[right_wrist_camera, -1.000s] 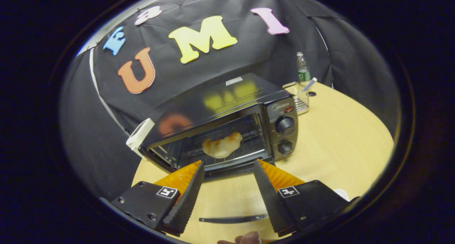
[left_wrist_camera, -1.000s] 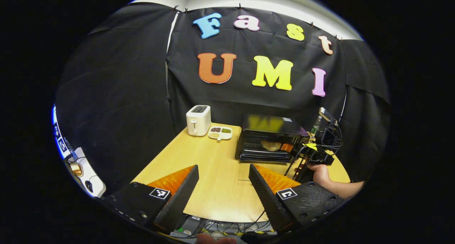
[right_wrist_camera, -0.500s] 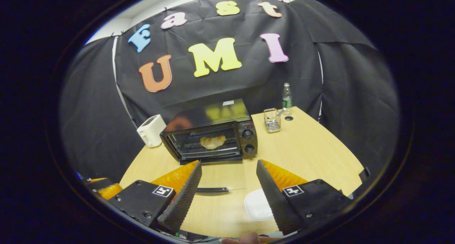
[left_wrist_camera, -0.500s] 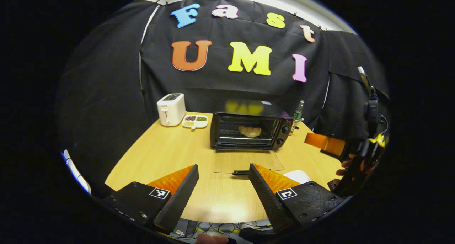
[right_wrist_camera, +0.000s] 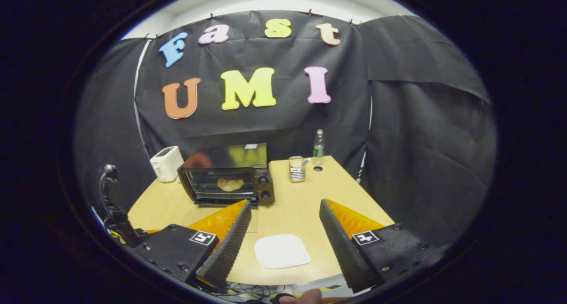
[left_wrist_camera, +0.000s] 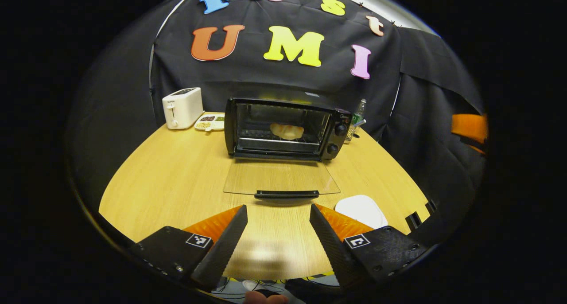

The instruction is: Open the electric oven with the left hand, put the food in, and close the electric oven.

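A black electric oven [left_wrist_camera: 283, 129] [right_wrist_camera: 228, 180] stands on the wooden table [left_wrist_camera: 177, 175] with its glass door [left_wrist_camera: 281, 182] folded down flat. The door's black handle [left_wrist_camera: 286, 194] faces me. A pale piece of food [left_wrist_camera: 287, 130] [right_wrist_camera: 229, 184] lies on the rack inside. My left gripper [left_wrist_camera: 277, 233] is open just short of the handle, nothing between its fingers. My right gripper [right_wrist_camera: 283, 237] is open near the table's front edge, well back from the oven. In the left gripper view the right gripper shows at the far right edge [left_wrist_camera: 468, 129].
A white toaster [left_wrist_camera: 182, 107] and a divided snack dish [left_wrist_camera: 211, 122] stand left of the oven. A white plate [right_wrist_camera: 281, 251] [left_wrist_camera: 362, 210] lies near the front edge. A wire holder [right_wrist_camera: 297, 169] and a water bottle [right_wrist_camera: 318, 146] stand behind the oven's right side.
My right gripper has pulled back from the oven mouth to the table's front edge, leaving the food on the rack. My left gripper has moved in toward the door handle.
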`<state>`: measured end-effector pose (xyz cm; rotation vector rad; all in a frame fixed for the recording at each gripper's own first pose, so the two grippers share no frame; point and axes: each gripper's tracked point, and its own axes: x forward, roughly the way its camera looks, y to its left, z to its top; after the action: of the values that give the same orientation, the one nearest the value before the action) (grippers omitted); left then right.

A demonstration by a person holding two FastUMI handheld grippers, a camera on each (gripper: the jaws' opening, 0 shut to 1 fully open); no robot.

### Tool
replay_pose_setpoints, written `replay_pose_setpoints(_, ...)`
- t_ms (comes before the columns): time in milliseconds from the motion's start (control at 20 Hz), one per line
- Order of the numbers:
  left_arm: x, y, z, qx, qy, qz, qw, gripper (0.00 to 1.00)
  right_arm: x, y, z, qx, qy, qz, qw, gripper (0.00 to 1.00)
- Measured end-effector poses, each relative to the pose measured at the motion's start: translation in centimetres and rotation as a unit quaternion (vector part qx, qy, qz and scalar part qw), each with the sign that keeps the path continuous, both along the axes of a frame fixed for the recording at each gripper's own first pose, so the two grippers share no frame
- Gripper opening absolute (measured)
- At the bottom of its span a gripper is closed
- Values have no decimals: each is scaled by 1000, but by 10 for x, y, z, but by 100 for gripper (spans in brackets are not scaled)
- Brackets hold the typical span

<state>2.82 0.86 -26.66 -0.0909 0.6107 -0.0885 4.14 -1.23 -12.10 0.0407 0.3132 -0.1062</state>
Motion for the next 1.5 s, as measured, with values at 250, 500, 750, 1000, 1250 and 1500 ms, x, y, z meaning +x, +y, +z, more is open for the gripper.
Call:
replay_pose_setpoints(250,26,-22,-51,-10,31,-1,999,94,-15,-25,-13,-13,23,-22,999,97)
replay_pose_setpoints(500,44,-30,-83,2,57,-14,998,93,-28,-54,-29,-20,53,-53,997,96)
replay_pose_setpoints(750,60,-26,-99,15,71,-9,997,93,-30,-69,-27,-17,56,-70,996,97)
replay_pose_setpoints(1000,71,-21,-110,25,88,-1,996,93,-28,-68,-25,-35,56,-70,995,96)
replay_pose_setpoints(1250,78,-22,-110,36,87,-13,996,93,-27,-65,-23,-47,52,-66,995,99)
replay_pose_setpoints(1500,79,-22,-94,29,91,-22,995,93,-24,-54,-17,-42,45,-61,996,100)
